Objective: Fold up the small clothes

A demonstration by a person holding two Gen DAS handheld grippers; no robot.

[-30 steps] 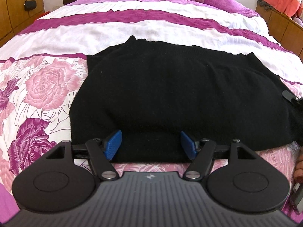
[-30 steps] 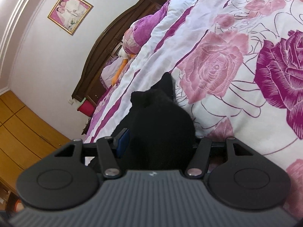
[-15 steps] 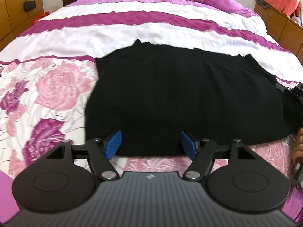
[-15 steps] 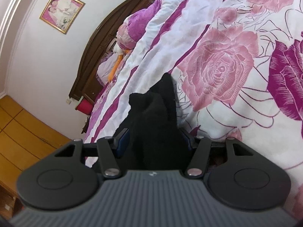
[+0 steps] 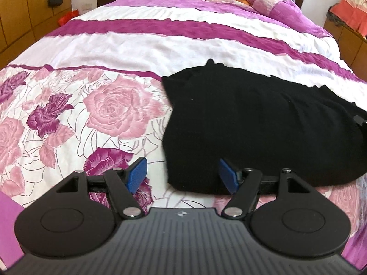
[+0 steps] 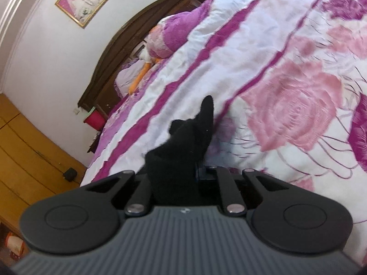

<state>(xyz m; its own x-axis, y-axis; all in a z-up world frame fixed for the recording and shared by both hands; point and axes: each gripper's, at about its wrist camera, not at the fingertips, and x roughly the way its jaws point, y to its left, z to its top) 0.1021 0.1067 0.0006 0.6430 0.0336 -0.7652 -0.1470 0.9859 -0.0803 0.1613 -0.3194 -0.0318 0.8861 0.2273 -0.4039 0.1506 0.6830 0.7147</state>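
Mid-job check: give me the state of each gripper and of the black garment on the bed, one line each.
left gripper: open, holding nothing, its jaws straddling the garment's near-left corner.
right gripper: jaws have just closed, now shut on a bunched edge of the garment.
black garment: spread mostly flat on the bedspread, right edge pinched.

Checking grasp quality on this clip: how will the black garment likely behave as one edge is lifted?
Likely floppy: the black garment bunches into a peak where the right gripper has just closed on it. Probably light, since it lies flat and thin on the bedspread. Its knit-looking surface suggests little slipping. The left gripper stands open.
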